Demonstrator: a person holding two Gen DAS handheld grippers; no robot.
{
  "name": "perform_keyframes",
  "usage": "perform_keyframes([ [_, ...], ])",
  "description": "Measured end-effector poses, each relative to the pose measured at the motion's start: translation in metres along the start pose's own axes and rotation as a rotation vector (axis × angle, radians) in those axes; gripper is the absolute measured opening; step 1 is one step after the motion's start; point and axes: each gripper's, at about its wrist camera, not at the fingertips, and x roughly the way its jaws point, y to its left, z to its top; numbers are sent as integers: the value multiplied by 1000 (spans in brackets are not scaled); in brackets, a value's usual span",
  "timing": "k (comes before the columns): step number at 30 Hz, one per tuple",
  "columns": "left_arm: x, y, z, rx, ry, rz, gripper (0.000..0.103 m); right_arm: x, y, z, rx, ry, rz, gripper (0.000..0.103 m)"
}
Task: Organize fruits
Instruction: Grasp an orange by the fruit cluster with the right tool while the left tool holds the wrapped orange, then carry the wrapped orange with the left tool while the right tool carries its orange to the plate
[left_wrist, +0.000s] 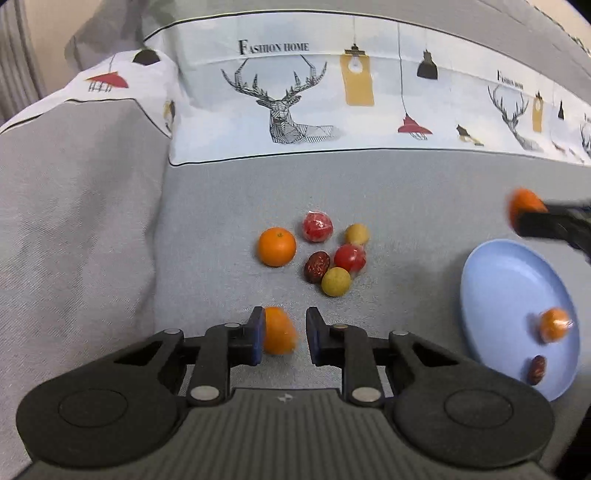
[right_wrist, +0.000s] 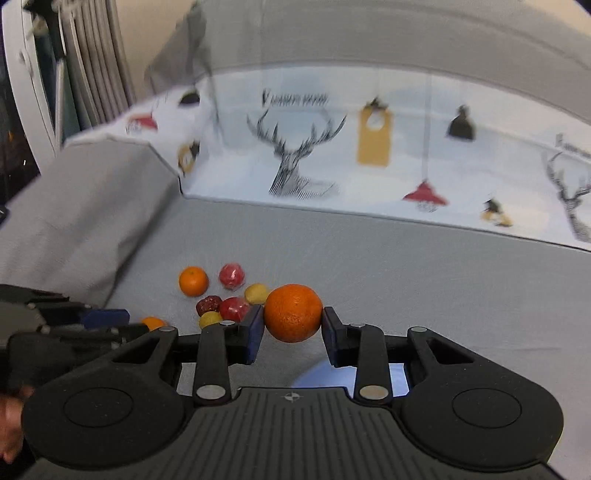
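The right gripper (right_wrist: 293, 325) has its fingers (right_wrist: 255, 332) closed on a large orange (right_wrist: 293, 313), pinched at both sides and held above the grey sofa seat (right_wrist: 406, 280); directly below it, at 6 o'clock, a pale blue patch shows between the linkage bars, seemingly part of the blue plate (left_wrist: 509, 291). From the left wrist view that plate lies on the seat at about 3 o'clock of the loose fruit, and it carries a small wrapped orange fruit (left_wrist: 554, 325) and a dark red date (left_wrist: 537, 369) near its right rim. The left gripper (left_wrist: 285, 334) has its fingers (left_wrist: 256, 332) moderately apart, with a blurred orange (left_wrist: 279, 336) between them: it touches the left pad, and a gap remains to the right pad. Ahead at 12 o'clock sits the loose cluster: an orange with a green stem dot (left_wrist: 277, 246), two red wrapped fruits (left_wrist: 317, 226) (left_wrist: 350, 257), a dark date (left_wrist: 317, 266) and two yellow-green round fruits (left_wrist: 357, 234) (left_wrist: 335, 282), most of them touching. A printed cushion cover with deer heads (left_wrist: 288, 110) runs along the sofa back.
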Motion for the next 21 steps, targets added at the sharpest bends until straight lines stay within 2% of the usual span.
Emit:
perform_keyframes([
  [2,-5,7,6,-40,33,-27,32,-18,-12,-11,63,-20,-8,36],
  [4,-9,14,16,-81,79,-72,58,-33,-20,-15,113,-53,7,36],
  [5,-12,18,21,-97,101,-100,62,-40,-22,-16,121,-70,15,36],
  [8,-8,35,39,-197,167,-161,64,-48,-23,-21,111,-90,18,36],
  [11,16,51,41,-332,262,-136,64,-44,-23,-18,102,-82,11,36],
  [12,22,52,41,-348,283,-124,64,-43,-23,-17,107,-78,8,36],
  [16,37,35,41,-310,271,4,64,-42,-24,-15,105,-71,7,36],
  [21,49,17,43,-220,264,34,64,-40,-26,-13,84,-56,-19,36],
])
